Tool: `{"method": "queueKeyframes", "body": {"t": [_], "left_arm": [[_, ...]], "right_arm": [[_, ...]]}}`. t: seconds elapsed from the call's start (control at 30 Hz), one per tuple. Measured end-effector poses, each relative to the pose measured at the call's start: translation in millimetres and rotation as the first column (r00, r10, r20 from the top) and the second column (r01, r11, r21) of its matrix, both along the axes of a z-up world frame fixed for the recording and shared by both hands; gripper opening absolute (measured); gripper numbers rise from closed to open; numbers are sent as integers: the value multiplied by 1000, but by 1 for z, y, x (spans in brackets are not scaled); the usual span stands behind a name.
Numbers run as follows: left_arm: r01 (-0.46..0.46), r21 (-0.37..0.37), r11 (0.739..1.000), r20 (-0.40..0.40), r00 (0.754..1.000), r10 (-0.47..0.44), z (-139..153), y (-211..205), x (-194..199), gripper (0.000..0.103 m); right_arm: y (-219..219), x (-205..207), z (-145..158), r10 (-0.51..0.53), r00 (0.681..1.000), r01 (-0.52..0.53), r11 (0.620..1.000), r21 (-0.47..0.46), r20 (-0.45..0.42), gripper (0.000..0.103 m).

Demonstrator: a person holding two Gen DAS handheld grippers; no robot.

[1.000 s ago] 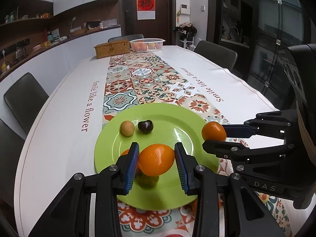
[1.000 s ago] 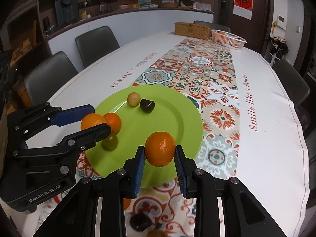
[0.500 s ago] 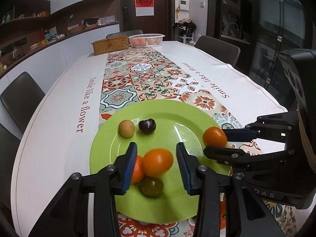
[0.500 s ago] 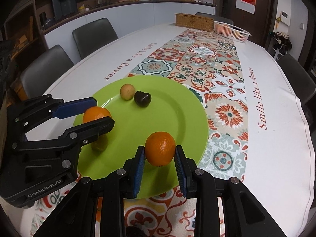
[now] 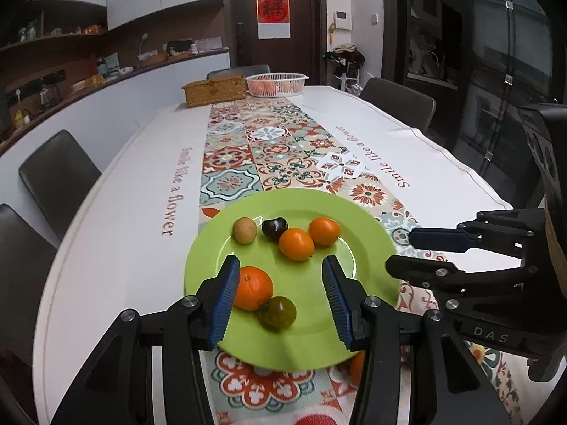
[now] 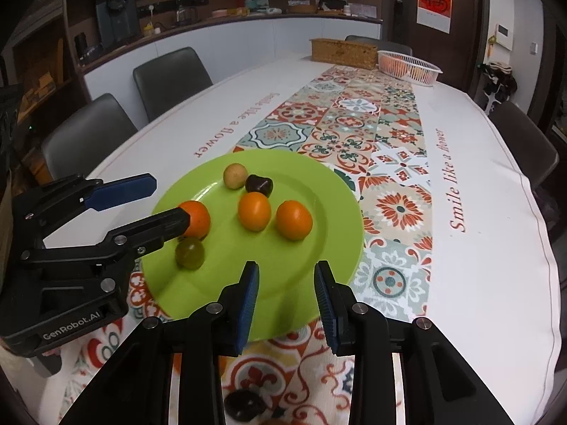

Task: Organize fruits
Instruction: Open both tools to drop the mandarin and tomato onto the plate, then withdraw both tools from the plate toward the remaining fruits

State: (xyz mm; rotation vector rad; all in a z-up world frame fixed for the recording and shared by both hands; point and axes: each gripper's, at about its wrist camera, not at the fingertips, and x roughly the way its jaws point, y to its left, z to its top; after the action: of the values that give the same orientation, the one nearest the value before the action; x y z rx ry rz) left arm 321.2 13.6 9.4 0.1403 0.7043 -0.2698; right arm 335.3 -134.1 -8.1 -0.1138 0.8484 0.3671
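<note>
A green plate [image 5: 368, 226] [image 6: 340, 212] on the patterned runner holds several fruits. They include a tan fruit [image 5: 244, 231], a dark fruit [image 5: 274, 228], two oranges [image 5: 296, 244] [image 5: 324, 231] side by side, a bigger orange [image 5: 253, 287] and a green fruit [image 5: 278, 313]. My left gripper [image 5: 280, 301] [image 6: 168, 198] hovers over the near part of the plate with its jaws opening. The bigger orange and the green fruit lie loose on the plate between them. My right gripper [image 6: 286, 297] [image 5: 400, 249] stands open over the plate's near rim, with nothing between its pads.
A dark fruit [image 6: 244, 405] lies on the runner below the right gripper, and an orange [image 5: 356, 366] peeks from under the plate's near edge. At the table's far end stand a wicker box [image 5: 214, 89] and a white basket [image 5: 276, 83]. Dark chairs line both sides.
Each gripper was shut on an orange. Both oranges now lie on the plate beyond the fingertips, both pairs of jaws have parted, and the grippers have drawn back a little.
</note>
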Motion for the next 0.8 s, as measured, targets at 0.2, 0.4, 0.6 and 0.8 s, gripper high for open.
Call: {"method": "queueKeyframes", "body": {"t": [0.2, 0.4, 0.6, 0.8], "left_arm": [[-5, 18, 1000, 64, 998, 4, 25, -7, -29, 59], [-24, 11, 1000, 98, 995, 23, 48, -11, -60, 67], [-37, 11, 999, 143, 989, 35, 63, -19, -93, 72], [-44, 4, 999, 174, 984, 43, 70, -26, -120, 81]], "right_arm": [[-10, -30, 26, -16, 998, 15, 1000, 10, 68, 39], [-23, -61, 54, -46, 989, 42, 999, 33, 138, 48], [-36, -91, 71, -83, 978, 76, 996, 43, 189, 53], [-49, -117, 79, -113, 970, 103, 993, 60, 214, 55]]}}
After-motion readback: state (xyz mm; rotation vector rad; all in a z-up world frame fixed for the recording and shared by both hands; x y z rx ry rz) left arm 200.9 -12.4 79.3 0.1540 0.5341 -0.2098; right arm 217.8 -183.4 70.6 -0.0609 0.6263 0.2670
